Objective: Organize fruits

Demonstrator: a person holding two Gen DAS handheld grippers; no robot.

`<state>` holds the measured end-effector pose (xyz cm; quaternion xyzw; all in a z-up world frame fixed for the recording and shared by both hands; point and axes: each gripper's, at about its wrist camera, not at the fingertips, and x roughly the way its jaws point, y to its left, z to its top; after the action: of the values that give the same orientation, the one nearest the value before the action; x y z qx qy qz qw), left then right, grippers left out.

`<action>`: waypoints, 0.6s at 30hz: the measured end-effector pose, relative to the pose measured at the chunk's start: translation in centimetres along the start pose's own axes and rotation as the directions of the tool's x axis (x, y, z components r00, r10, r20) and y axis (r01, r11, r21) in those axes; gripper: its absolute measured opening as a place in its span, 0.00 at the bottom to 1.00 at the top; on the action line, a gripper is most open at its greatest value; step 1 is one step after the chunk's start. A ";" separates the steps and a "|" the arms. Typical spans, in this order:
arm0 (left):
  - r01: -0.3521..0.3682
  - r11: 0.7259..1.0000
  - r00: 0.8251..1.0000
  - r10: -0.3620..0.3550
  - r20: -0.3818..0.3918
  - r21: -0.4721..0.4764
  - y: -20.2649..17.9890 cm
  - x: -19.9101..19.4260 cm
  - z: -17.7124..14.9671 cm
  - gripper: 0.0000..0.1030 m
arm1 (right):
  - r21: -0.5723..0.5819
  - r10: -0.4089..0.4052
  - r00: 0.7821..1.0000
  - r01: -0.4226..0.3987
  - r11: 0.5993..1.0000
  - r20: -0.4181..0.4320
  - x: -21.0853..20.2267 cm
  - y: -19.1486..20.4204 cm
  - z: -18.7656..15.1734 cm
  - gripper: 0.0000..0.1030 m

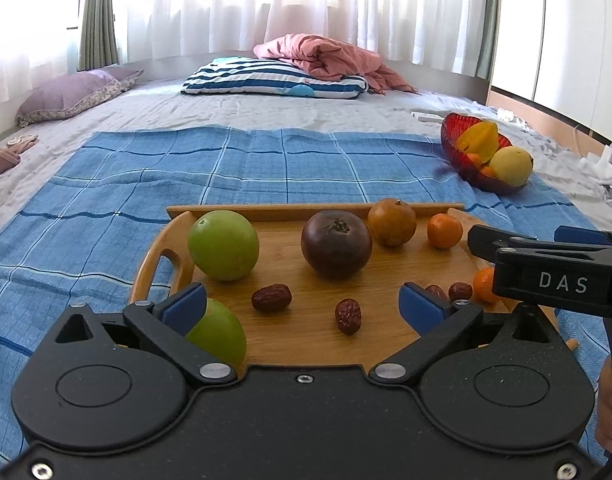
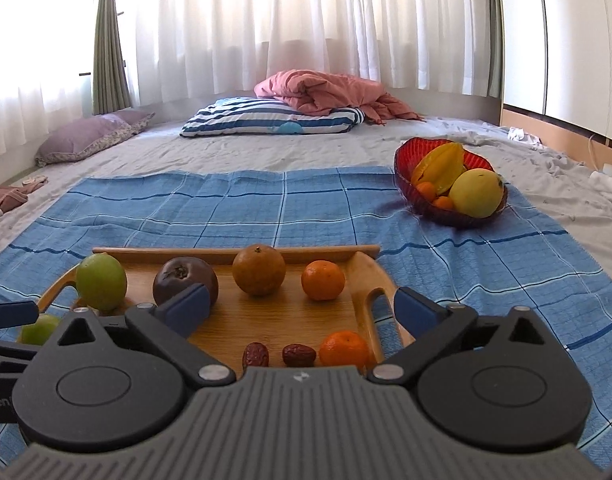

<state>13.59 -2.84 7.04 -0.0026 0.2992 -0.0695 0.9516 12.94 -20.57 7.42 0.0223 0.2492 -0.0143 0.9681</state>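
A: While both tools hover wide open and empty, fruit sits loose on the wooden tray.

B: Right gripper lines up on the near tangerine, likely bound for the far-right red bowl. Left gripper waits over dates.

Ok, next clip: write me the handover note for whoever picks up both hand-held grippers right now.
Left hand-held gripper: open, empty, hovering over the wooden tray.
Right hand-held gripper: open, empty, over the tray's right end.
On the tray: two green fruits, a dark purple fruit, a brown-orange fruit, two small oranges, four red dates.
Done: red bowl holds a starfruit, a yellow fruit and small oranges.
Left: probably moving tray fruit to the bowl.
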 end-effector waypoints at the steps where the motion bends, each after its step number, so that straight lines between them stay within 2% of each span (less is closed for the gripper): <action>1: 0.000 1.000 1.000 0.000 0.000 -0.003 0.1 -0.1 -0.1 1.00 | 0.001 0.001 1.000 -0.001 1.000 0.000 -0.1 0.0 0.0 1.00; 18: 0.002 1.000 1.000 -0.002 0.009 -0.017 1.1 -1.6 -1.4 1.00 | -0.019 -0.003 1.000 0.004 1.000 0.018 -1.5 -0.2 -1.3 1.00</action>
<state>11.63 -1.47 6.73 -0.0115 0.2954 -0.0678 0.9529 11.02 -20.66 6.97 0.0127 0.2404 -0.0139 0.9705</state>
